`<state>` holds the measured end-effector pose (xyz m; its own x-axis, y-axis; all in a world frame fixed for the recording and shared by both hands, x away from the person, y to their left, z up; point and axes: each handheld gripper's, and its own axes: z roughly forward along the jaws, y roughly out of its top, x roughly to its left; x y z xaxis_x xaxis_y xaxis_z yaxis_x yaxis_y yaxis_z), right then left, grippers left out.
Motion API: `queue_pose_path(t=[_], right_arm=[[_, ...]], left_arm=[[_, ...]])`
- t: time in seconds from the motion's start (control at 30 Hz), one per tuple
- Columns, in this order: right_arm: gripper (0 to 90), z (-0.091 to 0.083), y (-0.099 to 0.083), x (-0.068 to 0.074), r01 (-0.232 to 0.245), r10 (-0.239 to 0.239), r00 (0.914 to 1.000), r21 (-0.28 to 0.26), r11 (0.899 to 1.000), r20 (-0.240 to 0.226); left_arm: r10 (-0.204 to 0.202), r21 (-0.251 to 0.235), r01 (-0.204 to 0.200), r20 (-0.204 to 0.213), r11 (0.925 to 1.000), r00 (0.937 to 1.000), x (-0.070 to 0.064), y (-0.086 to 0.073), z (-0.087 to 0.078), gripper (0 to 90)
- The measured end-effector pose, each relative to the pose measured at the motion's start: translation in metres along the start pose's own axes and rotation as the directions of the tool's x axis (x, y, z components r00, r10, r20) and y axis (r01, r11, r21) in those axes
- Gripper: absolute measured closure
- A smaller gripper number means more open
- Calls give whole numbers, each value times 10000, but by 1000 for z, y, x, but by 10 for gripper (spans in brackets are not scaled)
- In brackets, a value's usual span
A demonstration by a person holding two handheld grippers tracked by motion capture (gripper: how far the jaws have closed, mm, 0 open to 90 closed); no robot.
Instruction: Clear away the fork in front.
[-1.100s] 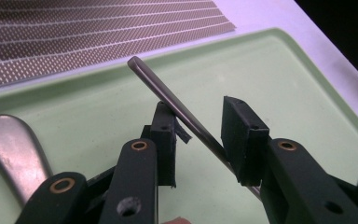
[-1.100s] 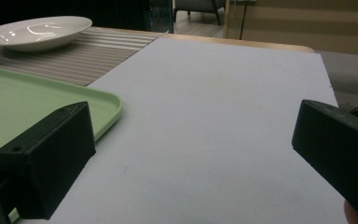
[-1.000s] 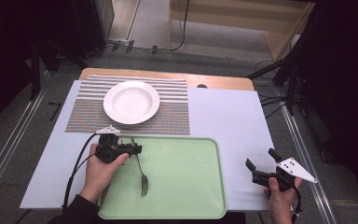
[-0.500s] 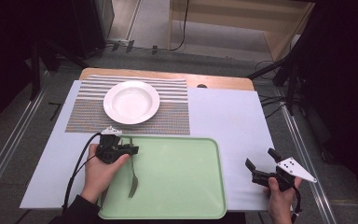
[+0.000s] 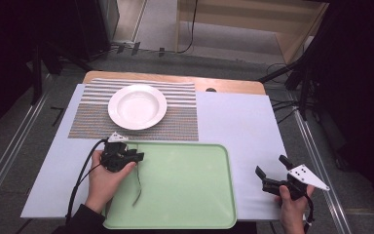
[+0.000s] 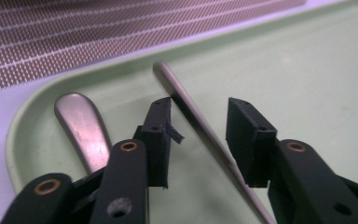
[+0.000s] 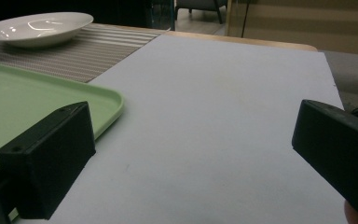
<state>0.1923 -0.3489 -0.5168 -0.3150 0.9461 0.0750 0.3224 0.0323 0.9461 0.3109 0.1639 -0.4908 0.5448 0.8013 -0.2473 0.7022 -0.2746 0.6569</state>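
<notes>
- Two metal cutlery handles lie in the pale green plastic tray (image 5: 185,195), near its left rim.
- Left gripper (image 6: 199,135): jaws parted, straddling the slim straight steel handle (image 6: 191,112); one pad close against it, not clamped.
- Broader rounded steel handle (image 6: 81,123) sits just beside, outside the jaws.
- Right gripper (image 5: 272,184): jaws spread wide, holding nothing, over the light grey surface (image 5: 238,122) right of the tray.
- White round plate (image 5: 137,106) rests on the striped placemat (image 5: 180,119) beyond the tray.
</notes>
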Motion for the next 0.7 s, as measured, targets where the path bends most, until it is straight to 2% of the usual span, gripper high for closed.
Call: queue_pose_path(t=[0.07,0.13,0.2,0.23,0.27,0.3,0.43,0.5,0.6,0.7], right_arm=[[0,0,0,0,27,-27,10000,9,10000,10],[0,0,0,0,53,-53,10000,19,10000,23],[0,1,0,1,98,-98,9999,12,10000,18],[0,1,0,1,103,-103,9999,10,9999,15],[0,0,0,0,112,-112,9999,4,9999,7],[0,0,0,0,83,-83,10000,18,10000,25],[0,0,0,1,41,-41,10000,-23,10000,-6],[0,1,0,0,116,-116,9999,-64,9999,-9],[0,1,0,1,125,-125,9999,6,9999,-34],[0,1,0,1,154,-154,9999,2,9999,-40]], left_arm=[[50,-332,-46,129,9994,9999,1,0,-7,599],[97,-412,-89,192,9991,9998,1,-1,-11,602],[226,-575,-180,798,9982,9966,0,-4,-20,688],[252,-549,-180,1318,9983,9910,-1,-6,-23,752],[316,-557,-228,1637,9982,9860,-3,-8,-27,802],[316,-557,-228,1637,9982,9860,-3,-8,-27,857],[966,-595,-861,2066,9945,9736,-14,-28,-41,900],[977,-598,-869,2099,9944,9728,-17,-34,-44,900],[1072,-479,-987,2317,9940,9669,-22,-49,-54,900],[1073,-442,-997,2316,9940,9669,-23,-55,-58,900]])
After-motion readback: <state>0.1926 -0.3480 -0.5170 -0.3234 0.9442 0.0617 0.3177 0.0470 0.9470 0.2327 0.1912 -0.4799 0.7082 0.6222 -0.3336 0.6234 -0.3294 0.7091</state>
